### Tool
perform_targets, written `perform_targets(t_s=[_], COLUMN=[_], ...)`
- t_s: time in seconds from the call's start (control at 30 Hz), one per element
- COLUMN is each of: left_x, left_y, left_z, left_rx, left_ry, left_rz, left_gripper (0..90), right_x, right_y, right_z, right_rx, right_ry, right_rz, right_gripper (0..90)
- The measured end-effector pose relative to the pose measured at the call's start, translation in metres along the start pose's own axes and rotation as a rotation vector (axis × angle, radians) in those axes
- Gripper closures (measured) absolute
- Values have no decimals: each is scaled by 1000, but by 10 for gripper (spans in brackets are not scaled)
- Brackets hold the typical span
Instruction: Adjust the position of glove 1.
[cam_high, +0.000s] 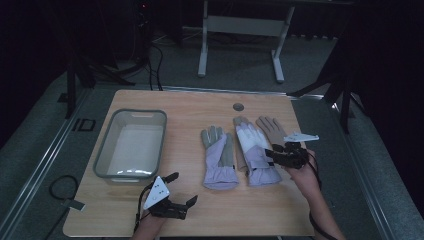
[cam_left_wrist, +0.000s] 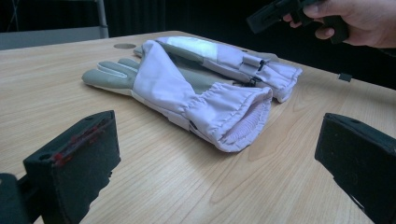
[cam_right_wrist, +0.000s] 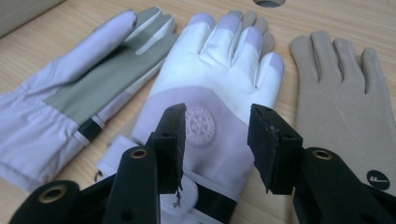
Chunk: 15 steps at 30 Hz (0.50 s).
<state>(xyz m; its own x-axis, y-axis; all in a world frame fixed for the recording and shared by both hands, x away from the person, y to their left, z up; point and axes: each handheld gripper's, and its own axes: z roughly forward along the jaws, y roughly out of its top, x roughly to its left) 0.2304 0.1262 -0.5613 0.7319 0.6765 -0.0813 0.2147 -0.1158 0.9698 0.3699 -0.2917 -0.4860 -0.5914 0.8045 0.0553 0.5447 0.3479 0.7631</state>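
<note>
Several gloves lie side by side mid-table. A lavender glove with a grey-green palm (cam_high: 218, 157) (cam_left_wrist: 187, 88) (cam_right_wrist: 88, 79) is the leftmost. Beside it lies a white and lavender glove (cam_high: 254, 147) (cam_left_wrist: 224, 56) (cam_right_wrist: 215, 88) with a round emblem. A tan glove (cam_high: 272, 129) (cam_right_wrist: 341, 102) lies to its right. My right gripper (cam_high: 271, 155) (cam_right_wrist: 217, 119) hovers open just above the white glove's wrist, its jaws either side of the emblem, holding nothing. My left gripper (cam_high: 184, 188) (cam_left_wrist: 215, 158) stands wide open and empty near the front edge, facing the lavender glove's cuff.
An empty grey plastic bin (cam_high: 102, 150) stands on the table's left half. A round cable hole (cam_high: 238, 107) sits near the far edge. The other hand and its gripper (cam_left_wrist: 299, 11) show at the top right of the left gripper view. A white table frame (cam_high: 240, 25) stands behind.
</note>
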Motion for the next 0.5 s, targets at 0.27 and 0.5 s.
perform_targets(t_s=[0.27, 0.5], left_x=[0, 0], left_y=[0, 0], left_z=[0, 0], left_rx=[2, 4], left_ry=[2, 0], left_rz=[-1, -3], left_gripper=[0, 0], right_x=[-8, -3], right_y=[-4, -5], right_z=[13, 34], right_rx=[46, 60], right_ry=[13, 52], right_rz=[-38, -34], right_gripper=[565, 551])
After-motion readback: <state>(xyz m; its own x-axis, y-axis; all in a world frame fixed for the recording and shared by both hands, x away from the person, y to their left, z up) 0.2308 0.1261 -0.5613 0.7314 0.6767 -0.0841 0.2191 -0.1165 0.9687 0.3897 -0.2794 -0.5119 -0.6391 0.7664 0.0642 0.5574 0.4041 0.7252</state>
